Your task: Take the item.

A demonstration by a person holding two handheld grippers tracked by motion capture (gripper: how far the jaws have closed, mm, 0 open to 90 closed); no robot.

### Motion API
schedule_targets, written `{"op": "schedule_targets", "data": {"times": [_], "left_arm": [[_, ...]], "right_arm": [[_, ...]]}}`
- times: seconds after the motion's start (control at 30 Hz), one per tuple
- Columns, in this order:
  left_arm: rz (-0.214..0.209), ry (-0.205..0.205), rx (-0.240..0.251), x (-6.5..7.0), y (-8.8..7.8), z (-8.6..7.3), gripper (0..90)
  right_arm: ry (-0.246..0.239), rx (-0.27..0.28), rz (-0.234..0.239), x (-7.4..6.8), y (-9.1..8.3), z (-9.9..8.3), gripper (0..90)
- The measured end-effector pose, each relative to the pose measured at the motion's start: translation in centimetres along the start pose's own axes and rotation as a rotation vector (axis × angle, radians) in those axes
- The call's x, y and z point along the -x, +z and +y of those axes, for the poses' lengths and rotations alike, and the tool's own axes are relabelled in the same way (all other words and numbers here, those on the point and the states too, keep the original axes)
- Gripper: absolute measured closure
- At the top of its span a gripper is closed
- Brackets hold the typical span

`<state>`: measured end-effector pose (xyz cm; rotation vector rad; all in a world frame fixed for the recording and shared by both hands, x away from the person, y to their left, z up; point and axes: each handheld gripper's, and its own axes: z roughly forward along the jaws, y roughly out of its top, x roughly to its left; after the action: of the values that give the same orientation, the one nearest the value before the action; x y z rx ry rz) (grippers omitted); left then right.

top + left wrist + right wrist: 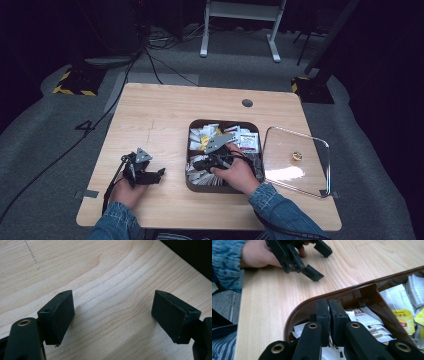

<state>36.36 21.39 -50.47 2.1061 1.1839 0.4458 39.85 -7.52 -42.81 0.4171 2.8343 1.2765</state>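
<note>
A brown tray (188, 150) in the middle of the wooden table (150, 115) is packed with several white and yellow tea sachets (206, 134). My right gripper (197, 164) is inside the tray's near left corner. In the right gripper view my right gripper (329, 305) has its jaws together on the thin edge of a white sachet (329, 341), just inside the tray wall (312, 301). My left gripper (156, 176) rests low over bare wood left of the tray. It is open, with nothing between its fingers (60, 315). The left gripper (320, 261) is also seen from the right one.
A clear lid (285, 150) lies flat to the right of the tray, with a small yellow knob (297, 156) on it. A round cable hole (247, 103) sits near the table's far edge. A white frame (240, 15) stands on the floor beyond the table.
</note>
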Motion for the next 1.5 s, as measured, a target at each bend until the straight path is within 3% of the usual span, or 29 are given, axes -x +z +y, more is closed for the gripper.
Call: {"op": "schedule_targets", "data": {"times": [0.2,0.63,1.07,1.5], "left_arm": [[0.0,0.0,0.0,0.0,0.0,0.0,19.0],[0.0,0.0,0.0,0.0,0.0,0.0,18.9],[0.0,0.0,0.0,0.0,0.0,0.0,18.9],[0.002,0.006,-0.003,0.0,0.0,0.0,18.9]], "right_arm": [[-0.006,0.048,-0.004,-0.6,-1.9,0.1,87.4],[-0.013,0.09,-0.011,-1.6,-4.8,-0.6,87.3],[-0.031,0.094,0.023,-3.8,-5.5,-2.0,87.3],[-0.041,0.072,0.055,-5.5,-4.7,-3.8,87.3]]}}
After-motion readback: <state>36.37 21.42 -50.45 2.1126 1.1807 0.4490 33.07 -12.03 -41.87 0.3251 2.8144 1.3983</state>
